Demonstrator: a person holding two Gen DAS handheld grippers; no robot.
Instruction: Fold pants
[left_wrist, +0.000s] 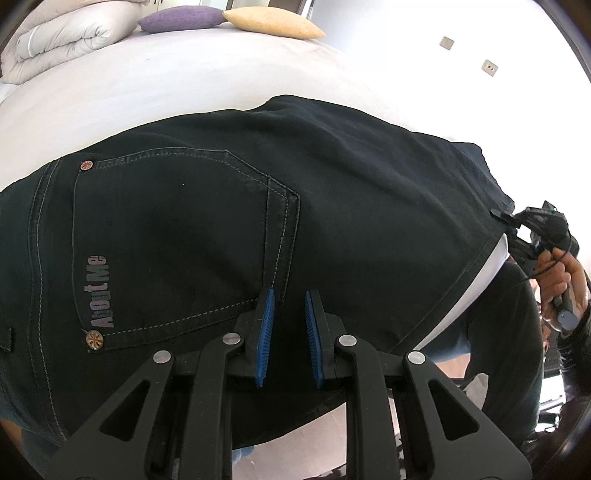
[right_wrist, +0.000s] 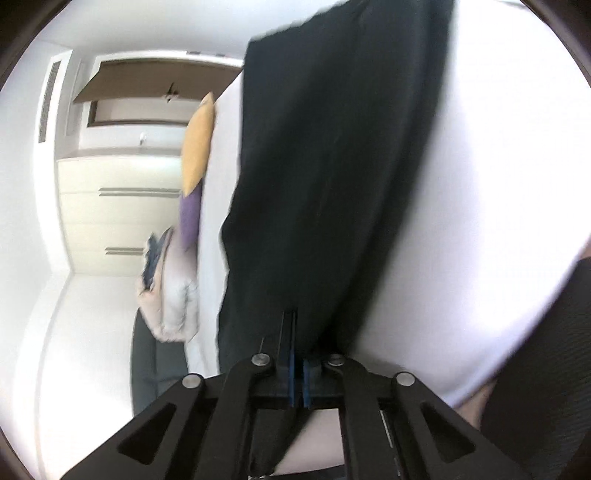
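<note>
Meanwhile, on a white-sheeted bed (left_wrist: 184, 85), a pair of dark denim pants (left_wrist: 332, 192) lies spread flat, back pocket (left_wrist: 177, 236) uppermost, its seat near the bed's near edge and its leg running off to the right; the left gripper (left_wrist: 289, 295) hovers at the pocket's corner, blue pads a little apart, and whether they pinch any cloth cannot be told from its own view; the right gripper (right_wrist: 293, 314), held in a person's hand (left_wrist: 561, 280), has its jaws pressed together on the fabric at the far hem, as both views suggest; two cushions, purple (left_wrist: 181, 18) and yellow (left_wrist: 269, 22), and a folded duvet (left_wrist: 62, 40) sit at the head of the bed; the denim looks soft yet weighty, likely to sag between holds and hold a crease well; stitched seams, hem and waistband appear the firmest places to grip, since a pinch mid-panel may gather only the top layer.
</note>
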